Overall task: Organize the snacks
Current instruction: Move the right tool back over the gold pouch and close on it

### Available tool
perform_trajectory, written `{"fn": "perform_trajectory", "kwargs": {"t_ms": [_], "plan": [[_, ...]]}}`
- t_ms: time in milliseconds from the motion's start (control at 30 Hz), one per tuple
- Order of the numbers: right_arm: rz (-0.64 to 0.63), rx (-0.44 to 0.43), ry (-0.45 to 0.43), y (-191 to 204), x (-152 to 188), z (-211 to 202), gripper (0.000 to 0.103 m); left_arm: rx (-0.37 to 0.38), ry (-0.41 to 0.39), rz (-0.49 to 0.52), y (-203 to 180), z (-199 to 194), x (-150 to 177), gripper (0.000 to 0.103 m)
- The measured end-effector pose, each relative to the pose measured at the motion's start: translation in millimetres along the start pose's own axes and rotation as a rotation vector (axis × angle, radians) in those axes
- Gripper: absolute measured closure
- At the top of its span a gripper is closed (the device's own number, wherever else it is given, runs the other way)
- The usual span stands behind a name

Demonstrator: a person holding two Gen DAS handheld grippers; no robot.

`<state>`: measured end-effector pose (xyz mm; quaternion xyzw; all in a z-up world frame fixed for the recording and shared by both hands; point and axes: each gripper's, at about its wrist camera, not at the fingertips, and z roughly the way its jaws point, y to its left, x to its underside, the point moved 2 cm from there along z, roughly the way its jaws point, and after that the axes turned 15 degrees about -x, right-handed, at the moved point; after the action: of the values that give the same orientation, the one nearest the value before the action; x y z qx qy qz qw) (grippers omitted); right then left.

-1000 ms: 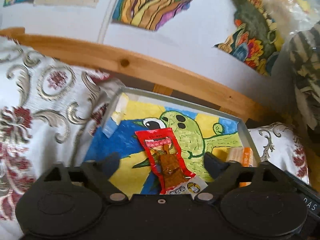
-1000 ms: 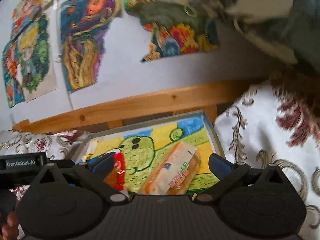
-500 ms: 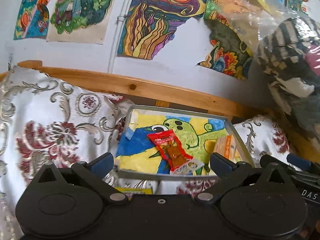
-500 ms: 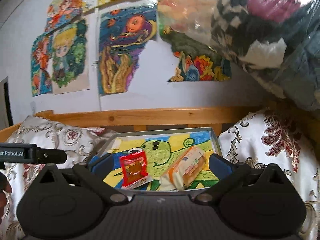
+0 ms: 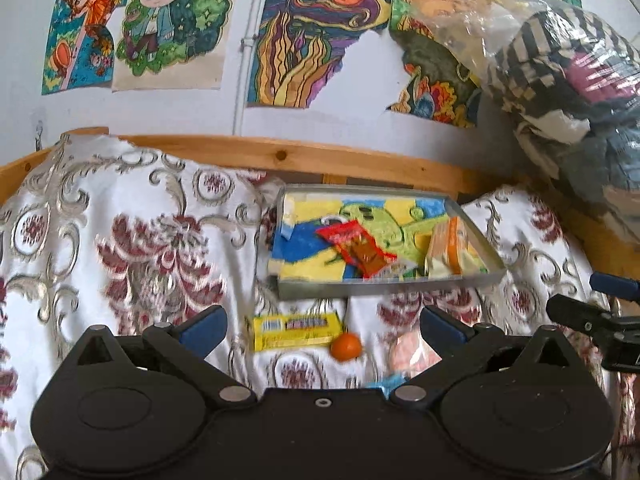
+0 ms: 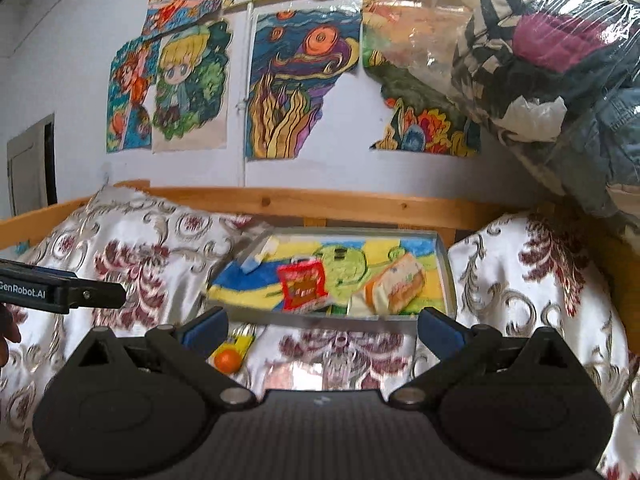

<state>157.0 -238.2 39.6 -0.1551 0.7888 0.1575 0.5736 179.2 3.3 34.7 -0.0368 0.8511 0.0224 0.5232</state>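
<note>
Left wrist view: your tray [image 5: 384, 286] holds a red packet [image 5: 358, 246] and orange-white pack [image 5: 450, 246]; both grippers' fingers [image 5: 204, 326] spread wide, empty; a pink snack [image 5: 408, 354] is blurred.

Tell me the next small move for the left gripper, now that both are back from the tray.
Probably lower the open left gripper onto the yellow packet. It lies on the patterned cloth just short of the tray, between the fingers, while the red packet and orange-white packet are already inside. The right gripper is empty too.
</note>
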Motion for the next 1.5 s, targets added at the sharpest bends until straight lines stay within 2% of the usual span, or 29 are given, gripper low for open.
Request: {"fn": "perform_trajectory", "kwargs": {"t_ms": [233, 467, 700, 833, 967, 1200, 1400, 1500], "plan": [[0.002, -0.019, 0.094, 15.5, 19.0, -14.4, 0.0, 0.013, 0.061, 0.053, 8.7, -4.3, 30.9, 0.001], [0.037, -0.05, 0.271, 20.9, 43.5, -5.1, 0.0, 0.029, 0.153, 0.046, 15.8, 4.1, 54.5, 0.001], [0.046, -0.069, 0.426, 26.6, 65.3, 15.2, 0.0, 0.044, 0.265, 0.052, 14.7, 22.2, 65.7, 0.001], [0.109, -0.115, 0.5, 24.4, 73.4, 28.2, 0.0, 0.012, 0.334, 0.044, 16.6, 37.3, 67.7, 0.001], [0.187, -0.159, 0.541, 20.2, 75.5, 42.2, 0.0, 0.003, 0.343, 0.034, 23.6, 49.8, 62.0, 0.001], [0.292, -0.193, 0.617, 9.7, 86.6, 69.5, 0.0, 0.017, 0.327, 0.152, 16.9, 77.7, 57.5, 0.001], [0.385, -0.186, 0.648, -2.0, 96.6, 83.0, 0.0, 0.12, 0.306, 0.331, -4.5, 91.7, 70.5, 0.001], [0.376, -0.175, 0.663, -4.2, 100.3, 91.0, 0.0, 0.151, 0.281, 0.409, -13.1, 96.0, 75.3, 0.001]]}}
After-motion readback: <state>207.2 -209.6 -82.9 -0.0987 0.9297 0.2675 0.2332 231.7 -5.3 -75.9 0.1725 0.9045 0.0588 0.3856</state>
